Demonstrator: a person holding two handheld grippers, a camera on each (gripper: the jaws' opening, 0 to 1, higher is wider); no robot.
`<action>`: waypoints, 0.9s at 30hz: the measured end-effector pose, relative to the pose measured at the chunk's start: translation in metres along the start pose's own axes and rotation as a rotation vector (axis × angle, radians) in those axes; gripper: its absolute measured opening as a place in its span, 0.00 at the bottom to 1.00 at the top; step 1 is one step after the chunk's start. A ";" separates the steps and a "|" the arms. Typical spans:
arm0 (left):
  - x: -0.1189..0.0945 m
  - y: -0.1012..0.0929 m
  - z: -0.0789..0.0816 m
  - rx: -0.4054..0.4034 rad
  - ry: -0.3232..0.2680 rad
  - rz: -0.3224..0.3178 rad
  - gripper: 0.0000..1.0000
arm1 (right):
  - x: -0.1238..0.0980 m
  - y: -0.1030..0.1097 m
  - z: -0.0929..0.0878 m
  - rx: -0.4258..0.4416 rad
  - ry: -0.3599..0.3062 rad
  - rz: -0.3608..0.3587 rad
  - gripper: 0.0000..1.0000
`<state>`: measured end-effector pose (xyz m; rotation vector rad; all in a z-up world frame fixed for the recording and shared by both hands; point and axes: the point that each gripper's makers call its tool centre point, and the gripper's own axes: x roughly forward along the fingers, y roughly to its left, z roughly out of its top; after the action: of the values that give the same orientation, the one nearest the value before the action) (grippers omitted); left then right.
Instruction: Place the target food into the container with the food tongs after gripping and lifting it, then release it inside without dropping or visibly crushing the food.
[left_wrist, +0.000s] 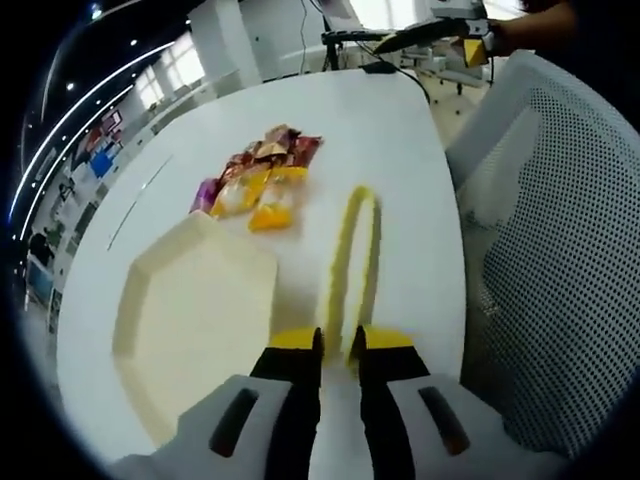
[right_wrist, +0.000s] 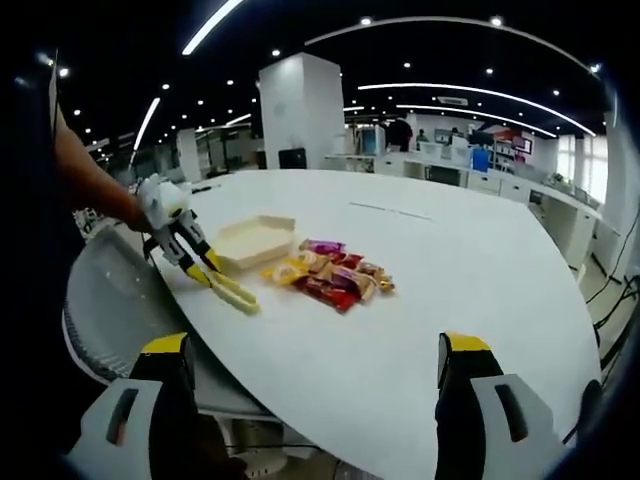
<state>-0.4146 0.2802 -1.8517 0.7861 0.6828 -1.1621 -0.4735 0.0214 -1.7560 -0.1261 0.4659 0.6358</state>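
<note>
A white table (right_wrist: 450, 290) bears a cream tray (left_wrist: 190, 310) and wrapped snacks (left_wrist: 262, 180).

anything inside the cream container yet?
Nothing visible inside the container; the left gripper view shows a bare floor. The snack packets lie on the table beyond it. The left tool holds the yellow tongs beside it. The near wall hides the inside in the right gripper view.

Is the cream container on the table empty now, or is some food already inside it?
Empty. The cream container shows a bare inside, and the snack packets lie in a pile on the table beside it.
</note>
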 end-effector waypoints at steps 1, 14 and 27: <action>0.000 0.003 -0.002 -0.023 0.015 0.015 0.02 | 0.000 0.000 0.000 0.000 -0.001 0.000 1.00; -0.013 0.000 0.008 -0.083 -0.029 -0.035 0.00 | 0.001 -0.008 -0.001 0.051 0.065 0.010 0.99; -0.060 0.022 0.074 -0.129 -0.214 -0.073 0.00 | -0.001 -0.009 0.077 0.095 -0.138 0.108 0.99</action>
<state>-0.4044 0.2547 -1.7577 0.5226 0.6050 -1.2354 -0.4398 0.0335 -1.6873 0.0334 0.3701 0.7222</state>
